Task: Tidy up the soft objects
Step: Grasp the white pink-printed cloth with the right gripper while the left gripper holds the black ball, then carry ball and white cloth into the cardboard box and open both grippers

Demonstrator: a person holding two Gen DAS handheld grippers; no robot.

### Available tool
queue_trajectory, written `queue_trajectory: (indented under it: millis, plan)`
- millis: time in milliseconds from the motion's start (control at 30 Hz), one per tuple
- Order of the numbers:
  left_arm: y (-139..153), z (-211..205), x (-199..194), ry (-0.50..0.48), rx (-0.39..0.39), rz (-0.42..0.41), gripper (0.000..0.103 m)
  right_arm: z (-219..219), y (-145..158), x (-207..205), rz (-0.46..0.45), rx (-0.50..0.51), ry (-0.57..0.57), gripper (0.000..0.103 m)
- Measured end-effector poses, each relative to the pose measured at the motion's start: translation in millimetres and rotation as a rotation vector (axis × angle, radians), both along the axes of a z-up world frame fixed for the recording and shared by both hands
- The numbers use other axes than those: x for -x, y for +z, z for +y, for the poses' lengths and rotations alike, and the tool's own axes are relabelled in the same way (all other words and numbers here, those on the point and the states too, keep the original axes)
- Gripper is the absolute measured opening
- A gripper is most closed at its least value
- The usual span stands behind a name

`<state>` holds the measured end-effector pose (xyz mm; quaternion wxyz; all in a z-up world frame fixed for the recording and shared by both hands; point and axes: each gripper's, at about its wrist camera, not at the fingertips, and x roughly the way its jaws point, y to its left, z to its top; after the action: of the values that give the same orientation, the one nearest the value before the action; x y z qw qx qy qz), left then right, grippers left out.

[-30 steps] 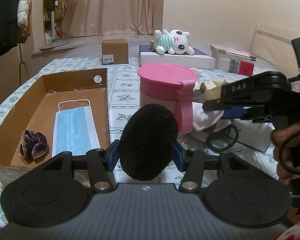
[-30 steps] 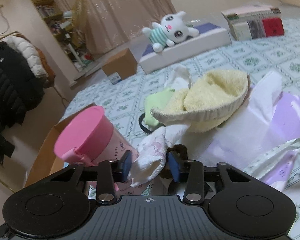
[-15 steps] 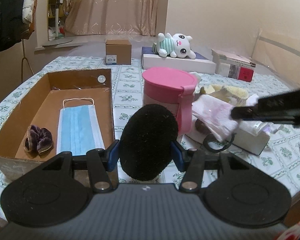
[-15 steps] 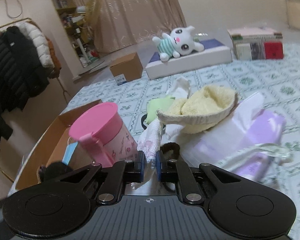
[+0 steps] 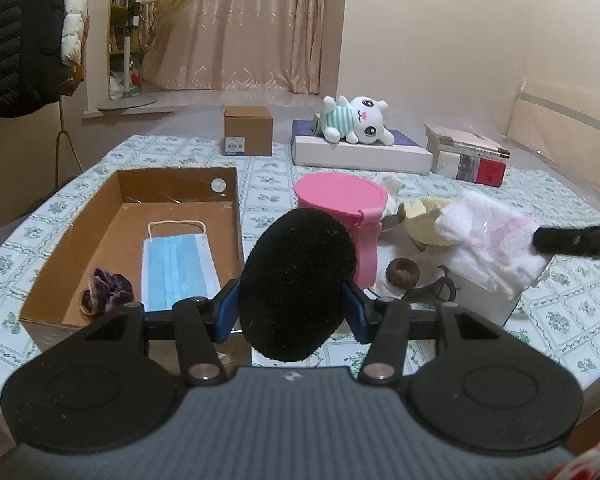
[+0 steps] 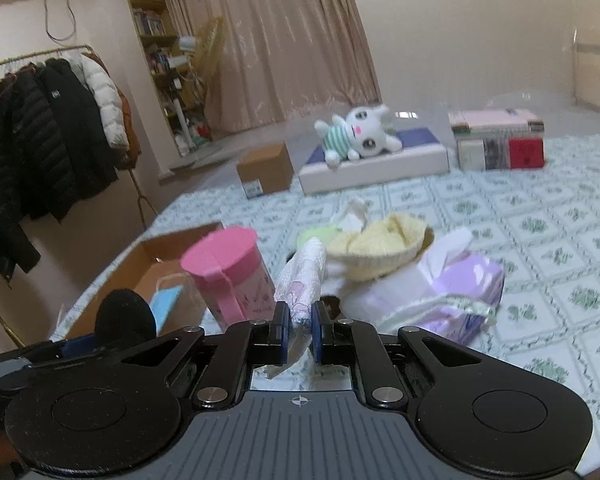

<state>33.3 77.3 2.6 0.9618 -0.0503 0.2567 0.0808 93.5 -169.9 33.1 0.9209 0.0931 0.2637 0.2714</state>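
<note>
My left gripper [image 5: 292,308] is shut on a black round sponge [image 5: 298,284] and holds it above the table, just right of the open cardboard box [image 5: 236,216]. The box holds a blue face mask [image 5: 176,268] and a purple scrunchie [image 5: 106,290]. My right gripper [image 6: 300,330] is shut on a white and pink cloth [image 6: 302,280] and holds it lifted; the cloth also shows in the left wrist view [image 5: 492,240]. A yellow knitted sock [image 6: 380,248] and a brown hair tie [image 5: 402,274] lie by the tissue pack [image 6: 460,284].
A pink lidded cup [image 5: 340,208] stands between the box and the pile. A small cardboard box [image 5: 248,130], a plush rabbit [image 5: 356,120] on a white flat box, and stacked books [image 5: 468,156] sit at the back. Coats [image 6: 40,148] hang at the left.
My right gripper has closed on the white and pink cloth and lifted it up off the pile. My left gripper has risen and drawn back with the black sponge.
</note>
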Motion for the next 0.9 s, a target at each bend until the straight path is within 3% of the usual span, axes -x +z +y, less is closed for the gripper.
queue_trajectory:
  millis: [233,467,700,900]
  plan:
    - [12,13,11,0.041,-0.018,-0.019,0.051,15,26,10,-0.074,-0.035,0.075,0.011]
    - [17,50,16,0.116,-0.044,-0.013,0.051,69,34,8,-0.122,-0.025,0.222,0.011]
    - [11,103,6,0.187,-0.079,0.024,0.051,139,23,-4,-0.129,0.0,0.353,0.011]
    - [-7,142,-9,0.215,-0.068,0.067,0.052,182,-3,-18,-0.094,0.03,0.4,0.011]
